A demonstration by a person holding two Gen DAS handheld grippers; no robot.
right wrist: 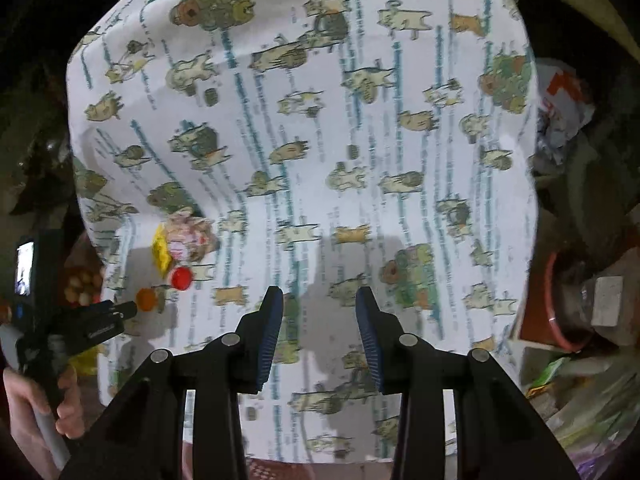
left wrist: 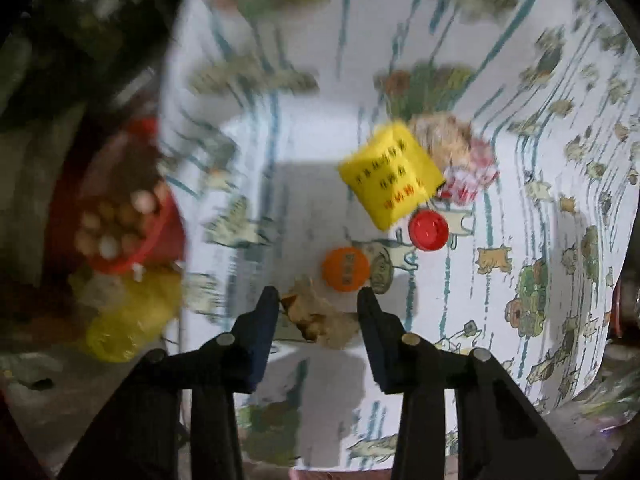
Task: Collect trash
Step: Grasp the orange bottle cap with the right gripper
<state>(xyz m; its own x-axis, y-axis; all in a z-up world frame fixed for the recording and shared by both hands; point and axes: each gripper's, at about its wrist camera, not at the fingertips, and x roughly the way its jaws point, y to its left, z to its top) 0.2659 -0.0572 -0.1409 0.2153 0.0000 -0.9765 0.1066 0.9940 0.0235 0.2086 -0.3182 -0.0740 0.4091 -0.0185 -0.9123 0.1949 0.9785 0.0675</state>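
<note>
On the patterned tablecloth (left wrist: 300,184) lie a crumpled brown paper scrap (left wrist: 320,320), an orange bottle cap (left wrist: 345,269), a red bottle cap (left wrist: 428,230), a yellow packet (left wrist: 390,174), and a red-and-white wrapper (left wrist: 468,176) beside brownish crumpled paper (left wrist: 440,132). My left gripper (left wrist: 318,300) is open, its jaws on either side of the brown scrap. My right gripper (right wrist: 319,300) is open and empty above bare cloth (right wrist: 320,160). The right wrist view shows the left gripper (right wrist: 120,312) at far left near the orange cap (right wrist: 146,299), red cap (right wrist: 182,278) and yellow packet (right wrist: 160,252).
A red bucket (left wrist: 120,208) holding round pale items sits off the table's left edge, with a yellow bag (left wrist: 128,320) below it. A red-rimmed container (right wrist: 560,304) and clutter lie past the table's right edge.
</note>
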